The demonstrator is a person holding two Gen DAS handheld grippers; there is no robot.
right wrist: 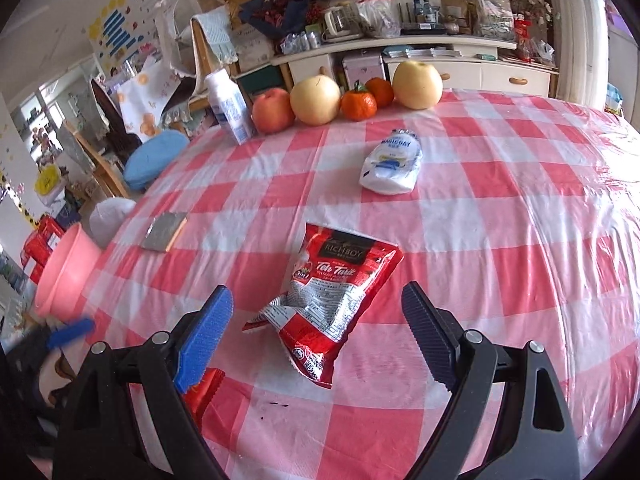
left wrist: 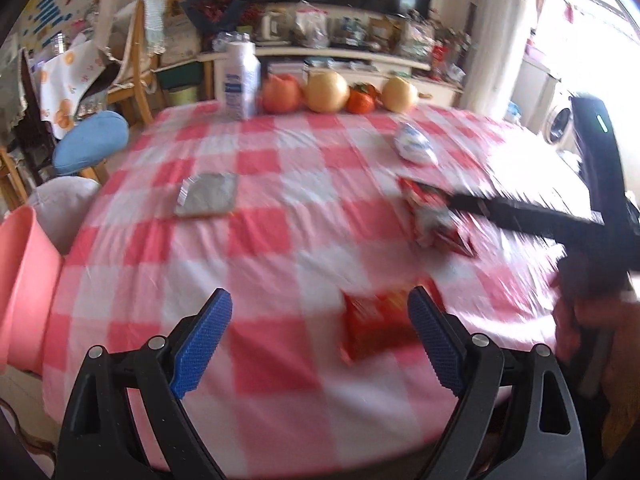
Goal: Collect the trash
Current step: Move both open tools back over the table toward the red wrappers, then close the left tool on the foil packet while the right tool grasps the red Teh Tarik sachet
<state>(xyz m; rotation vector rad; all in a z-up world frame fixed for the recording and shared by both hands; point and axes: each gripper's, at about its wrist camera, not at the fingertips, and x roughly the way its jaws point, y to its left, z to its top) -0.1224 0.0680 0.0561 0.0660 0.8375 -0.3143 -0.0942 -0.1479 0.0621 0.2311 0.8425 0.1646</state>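
Two grippers hang over a round surface (right wrist: 520, 208) under a red-and-white checked cloth, both with their jaws wide and nothing between the pads. The right gripper (right wrist: 316, 328) points down at a crumpled red tea sachet bag (right wrist: 332, 300), which lies just ahead of its fingers; only this view gives the bag's lettering sharply. The left gripper (left wrist: 320, 332) hovers above a small red wrapper (left wrist: 378, 330) near the closest edge; its view is blurred, and it alone shows the other tool reaching in from the right toward the sachet bag. Further out lie a white pouch (right wrist: 392, 164) and a flat silver packet (right wrist: 164, 232), well apart. Along the far edge stand a white bottle (right wrist: 228, 104) and a row of fruit (right wrist: 344, 96). A pink bin (right wrist: 68, 272) sits beside the surface on the left. Behind are cluttered shelves and chairs.
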